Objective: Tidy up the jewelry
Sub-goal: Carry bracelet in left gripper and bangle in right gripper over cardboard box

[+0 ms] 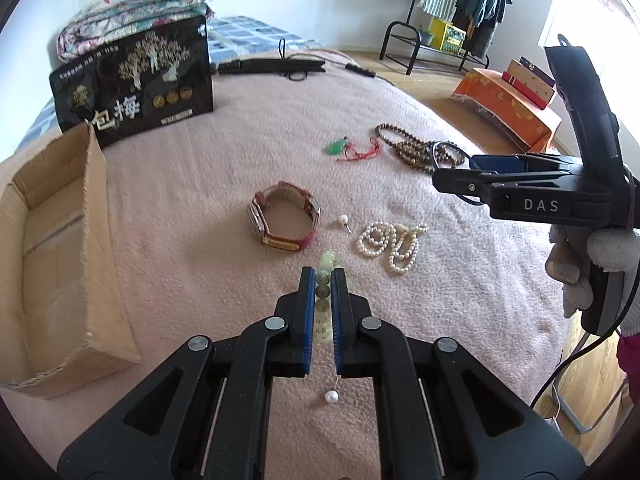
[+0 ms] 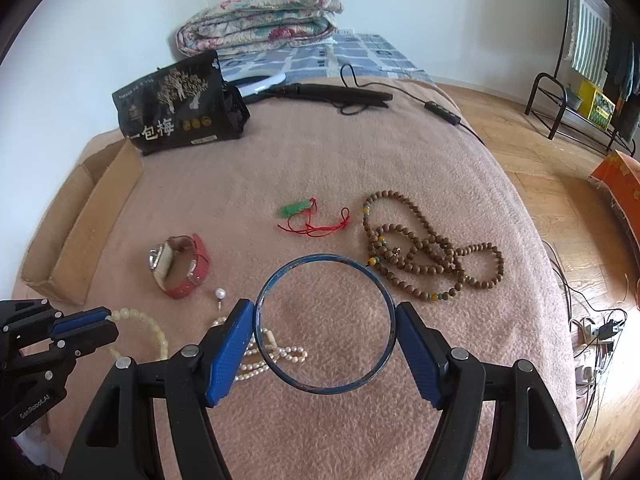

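My left gripper (image 1: 323, 280) is shut on a pale green bead bracelet (image 1: 323, 276), which also shows in the right wrist view (image 2: 140, 318). My right gripper (image 2: 325, 330) is shut on a dark blue bangle (image 2: 280, 276) and holds it above the pink blanket; it also shows in the left wrist view (image 1: 452, 178). On the blanket lie a red-strap watch (image 2: 180, 266), a pearl necklace (image 1: 390, 242), two pearl earrings (image 1: 344, 221) (image 1: 331, 396), a green pendant on red cord (image 2: 298, 208) and brown prayer beads (image 2: 424, 248).
An open cardboard box (image 1: 96, 216) lies at the left on the bed. A black snack bag (image 1: 136, 80) stands behind it. A folded quilt (image 2: 260, 20), a black folded stand with cable (image 2: 340, 94), a clothes rack (image 1: 452, 4) and an orange box (image 1: 508, 104) are farther off.
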